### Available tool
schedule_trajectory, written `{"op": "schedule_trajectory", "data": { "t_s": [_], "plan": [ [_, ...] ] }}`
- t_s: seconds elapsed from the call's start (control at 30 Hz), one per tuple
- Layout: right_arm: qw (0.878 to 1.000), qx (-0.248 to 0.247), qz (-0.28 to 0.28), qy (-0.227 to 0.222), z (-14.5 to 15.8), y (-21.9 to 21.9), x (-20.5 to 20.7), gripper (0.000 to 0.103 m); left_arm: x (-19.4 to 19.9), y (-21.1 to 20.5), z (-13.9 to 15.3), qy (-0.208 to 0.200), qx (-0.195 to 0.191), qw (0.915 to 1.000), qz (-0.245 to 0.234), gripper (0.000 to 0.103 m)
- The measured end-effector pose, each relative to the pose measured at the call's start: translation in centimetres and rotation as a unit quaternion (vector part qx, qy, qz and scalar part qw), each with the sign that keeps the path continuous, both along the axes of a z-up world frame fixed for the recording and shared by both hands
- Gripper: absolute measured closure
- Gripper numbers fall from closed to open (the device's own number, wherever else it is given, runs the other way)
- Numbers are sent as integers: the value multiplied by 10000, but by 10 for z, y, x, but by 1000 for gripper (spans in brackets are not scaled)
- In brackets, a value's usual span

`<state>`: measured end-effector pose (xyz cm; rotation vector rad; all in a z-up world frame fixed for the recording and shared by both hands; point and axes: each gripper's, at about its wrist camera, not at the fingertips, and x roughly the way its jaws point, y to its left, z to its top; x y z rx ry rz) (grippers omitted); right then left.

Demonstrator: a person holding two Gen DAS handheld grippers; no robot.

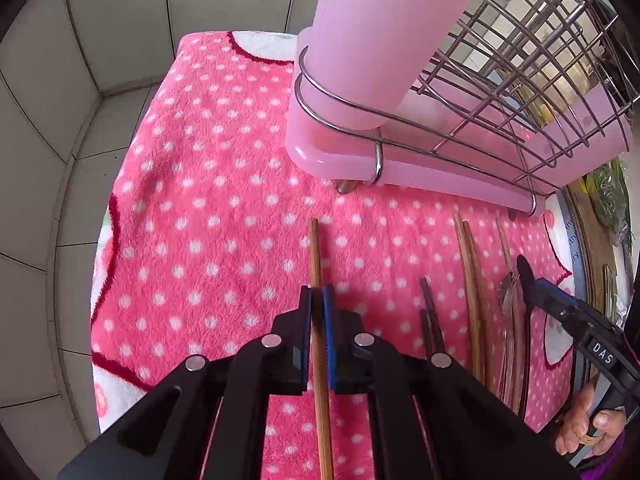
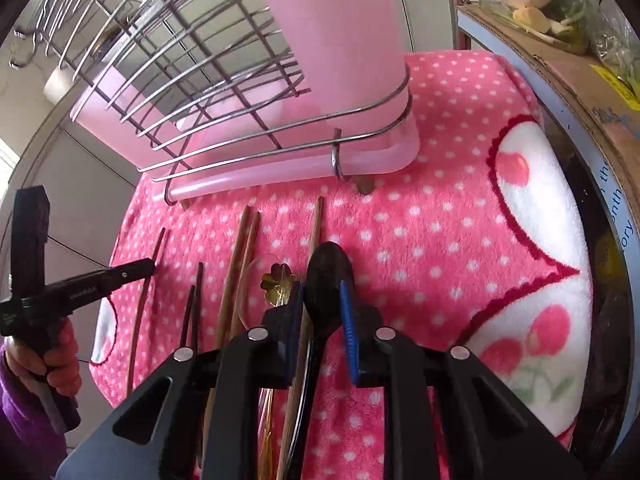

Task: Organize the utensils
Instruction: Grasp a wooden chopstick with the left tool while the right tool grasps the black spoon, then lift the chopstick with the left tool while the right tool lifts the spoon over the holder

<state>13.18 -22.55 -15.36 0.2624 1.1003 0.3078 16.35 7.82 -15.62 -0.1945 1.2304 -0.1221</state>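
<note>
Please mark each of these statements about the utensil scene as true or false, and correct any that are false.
1. The left gripper is closed on a light wooden chopstick. True.
2. The black spoon sits between the fingers of the right gripper. True.
3. The utensils lie on a plain blue towel. False: they lie on a pink blanket with white dots.
4. The pink holder stands in the wire rack. True.
5. The chopsticks are already in the pink holder. False: several chopsticks lie on the blanket in front of the rack.
6. The gold flower-shaped utensil lies to the right of the black spoon in the right wrist view. False: it lies to the left.
</note>
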Motion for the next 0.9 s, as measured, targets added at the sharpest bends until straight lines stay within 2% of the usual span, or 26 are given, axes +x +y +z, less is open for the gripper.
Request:
{"op": "schedule_trajectory", "data": {
  "t_s": [0.1,0.2,0.37,0.43,0.57,0.77,0.8,0.87,0.9],
  "plan": [
    [9996,113,-240,72,2,-22,-1,92,3,4,-2,45,-70,10000,0,98],
    [9981,354,-381,333,-9,-38,-1,93,4,8,-3,94,-95,9999,-54,97],
    [9938,764,-317,745,-25,-41,2,93,10,5,-3,244,-43,9996,-153,97],
    [9931,780,-249,836,-27,-40,3,90,16,1,-5,316,-74,9993,-159,97],
    [9900,1064,-84,927,-27,-42,13,76,21,2,-9,466,-166,9986,-210,96],
    [9936,805,113,784,-24,-31,24,73,25,-9,-9,385,85,9985,-385,97],
    [9944,731,167,739,-23,-29,24,77,25,-10,-8,355,74,9987,-358,97],
    [9957,588,213,683,-24,-21,23,97,24,-9,-7,302,21,9991,-306,98],
    [9957,621,211,650,-24,-21,21,98,22,-8,-5,257,-26,9993,-272,98]
  ]
}}
